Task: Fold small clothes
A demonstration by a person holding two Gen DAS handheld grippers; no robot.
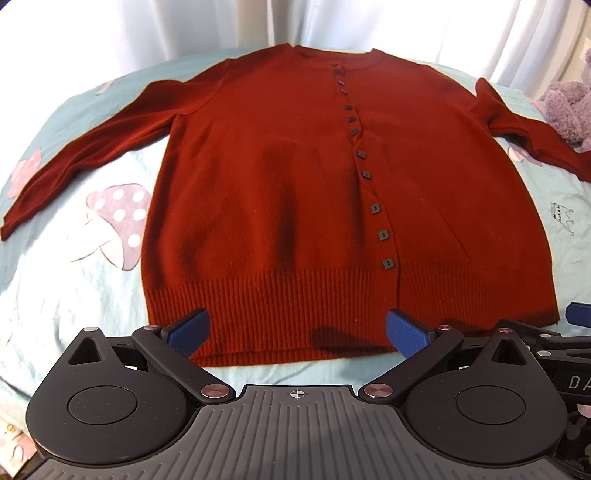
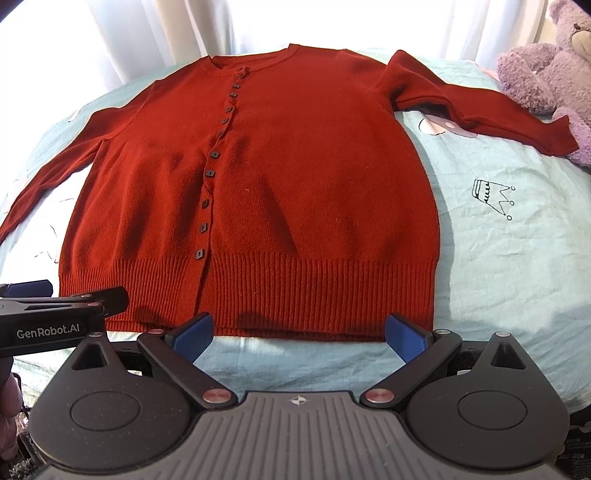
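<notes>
A dark red cardigan [image 1: 280, 192] is laid flat, front side up, on a pale blue bedsheet [image 1: 66, 295] printed with mushrooms. The neckline is turned to the far side and the ribbed hem [image 2: 295, 295] to the near side. A row of small dark buttons [image 1: 370, 175] is seen running from the collar down to the hem, and the front is buttoned. Both sleeves are spread outward: the left sleeve [image 1: 74, 155] is stretched toward the left edge of the bed, and the right sleeve [image 2: 476, 110] is extended to the right, where its cuff lies just beside a purple plush toy [image 2: 546, 70] (whether they are touching cannot be told). White curtains [image 2: 155, 26] are seen behind the bed.

The left gripper [image 1: 295, 332] is held over the near hem, left of the button line, with its blue fingers [image 1: 406, 334] spread wide and nothing held between them. The right gripper [image 2: 299, 334] is held in the same manner over the hem on the right part, also wide open and empty. In the right wrist view the left gripper appears at the left edge, near the hem corner, and part of a hand [image 2: 9, 398] is visible below it
</notes>
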